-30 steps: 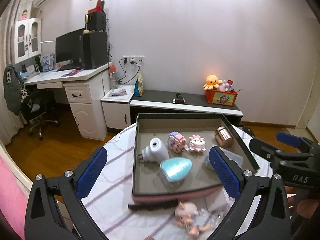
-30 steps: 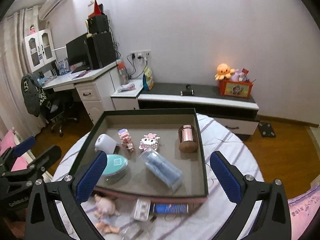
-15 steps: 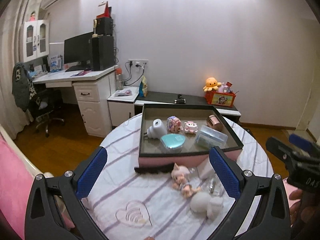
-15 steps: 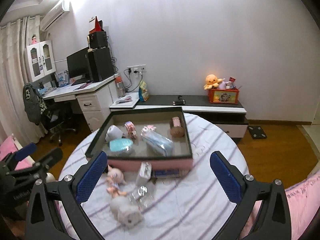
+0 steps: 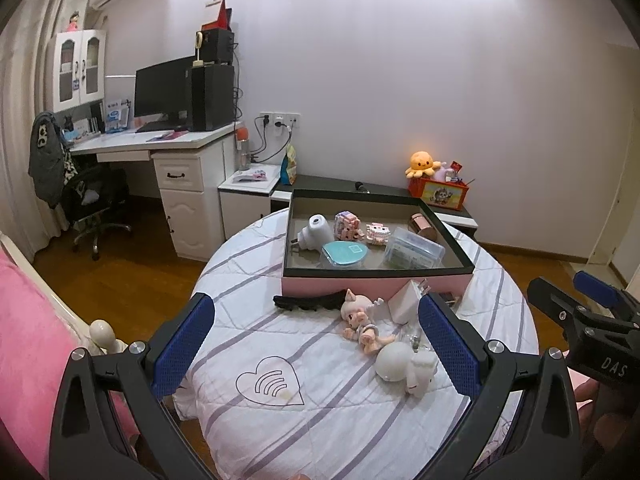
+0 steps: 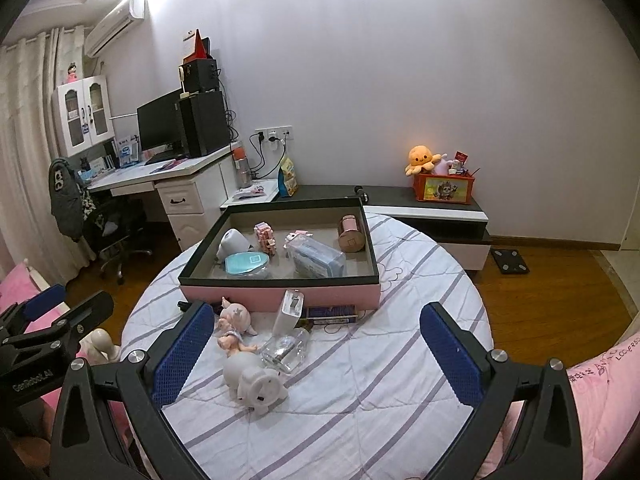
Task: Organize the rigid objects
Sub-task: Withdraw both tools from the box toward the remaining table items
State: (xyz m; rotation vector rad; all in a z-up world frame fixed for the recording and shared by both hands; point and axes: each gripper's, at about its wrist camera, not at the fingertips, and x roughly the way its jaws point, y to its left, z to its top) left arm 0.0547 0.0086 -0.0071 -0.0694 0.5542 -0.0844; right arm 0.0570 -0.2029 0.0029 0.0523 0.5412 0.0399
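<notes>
Well apart, both tongs empty.

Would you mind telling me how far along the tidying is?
Six items already sit in the pink box. Nothing is in hand: left gripper and right gripper are open and empty. The pig doll, white charger, white figurine and hair clip remain outside.

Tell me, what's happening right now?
Left gripper and right gripper open, empty, above table. Pink-sided box partly filled; pig doll, white figurine, white charger outside. Nothing blocking.
</notes>
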